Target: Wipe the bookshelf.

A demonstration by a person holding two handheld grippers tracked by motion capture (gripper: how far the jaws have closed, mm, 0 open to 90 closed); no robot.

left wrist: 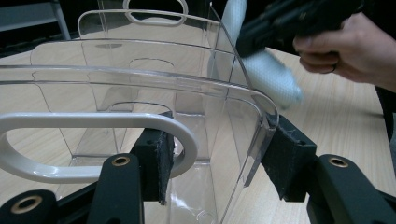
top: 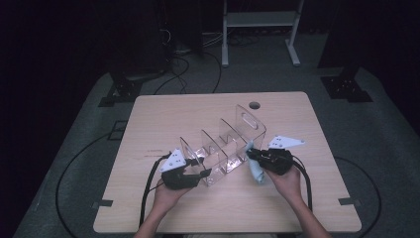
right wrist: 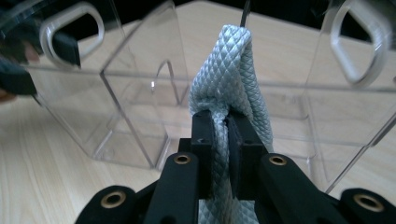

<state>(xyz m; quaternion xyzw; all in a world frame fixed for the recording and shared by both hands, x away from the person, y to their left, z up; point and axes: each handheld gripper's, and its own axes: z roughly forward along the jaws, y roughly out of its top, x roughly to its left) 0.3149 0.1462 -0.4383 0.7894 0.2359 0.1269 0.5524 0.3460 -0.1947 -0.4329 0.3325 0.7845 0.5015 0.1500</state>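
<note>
Clear plastic forms the rack (top: 225,144), which stands near the middle of the table (top: 297,208). Left gripper (left wrist: 217,158) is clamped on the rack's near end wall, one pad on each face. Right gripper (right wrist: 220,140) pinches a folded pale-blue cloth (right wrist: 233,79), held against the rack's right side, just off the tabletop.

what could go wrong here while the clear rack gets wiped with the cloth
1. The left tongs pinch only the rack end corner, so a hard push could twist or slip it.
2. The right tongs clamp a folded bunch of cloth; it might pull loose on a divider edge.
3. The thin clear walls could flex under pressure.
</note>
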